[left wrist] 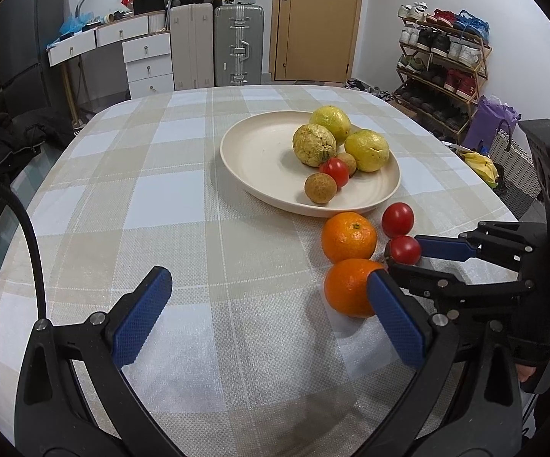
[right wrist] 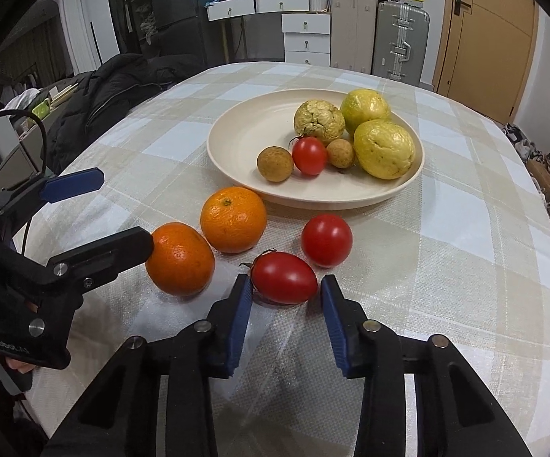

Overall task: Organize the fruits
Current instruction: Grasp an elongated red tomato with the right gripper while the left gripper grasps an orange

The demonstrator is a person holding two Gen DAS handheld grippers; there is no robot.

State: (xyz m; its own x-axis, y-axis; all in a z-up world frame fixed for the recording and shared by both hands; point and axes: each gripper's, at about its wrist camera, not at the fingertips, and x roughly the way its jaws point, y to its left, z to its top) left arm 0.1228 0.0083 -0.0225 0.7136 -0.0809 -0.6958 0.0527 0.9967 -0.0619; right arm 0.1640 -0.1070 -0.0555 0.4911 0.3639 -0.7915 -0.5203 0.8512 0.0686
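Note:
A cream plate [left wrist: 259, 152] [right wrist: 244, 141] holds three yellow-green fruits, two small brown fruits and a red tomato [right wrist: 309, 155]. In front of it on the cloth lie two oranges [left wrist: 349, 237] [left wrist: 347, 287], a round tomato [left wrist: 397, 219] [right wrist: 326, 240] and an oblong tomato [left wrist: 405, 250] [right wrist: 284, 277]. My right gripper [right wrist: 285, 292] [left wrist: 402, 257] is shut on the oblong tomato, one blue pad against each side, and the tomato rests on the cloth. My left gripper [left wrist: 271, 297] [right wrist: 120, 211] stands open and empty, its right finger beside the nearer orange [right wrist: 180, 259].
The table has a checked cloth [left wrist: 183, 198]. A dark jacket [right wrist: 111, 95] lies off its left side. Suitcases [left wrist: 238, 43], white drawers [left wrist: 149, 63] and a door [left wrist: 313, 19] stand behind; a shoe rack [left wrist: 442, 57] is at the right.

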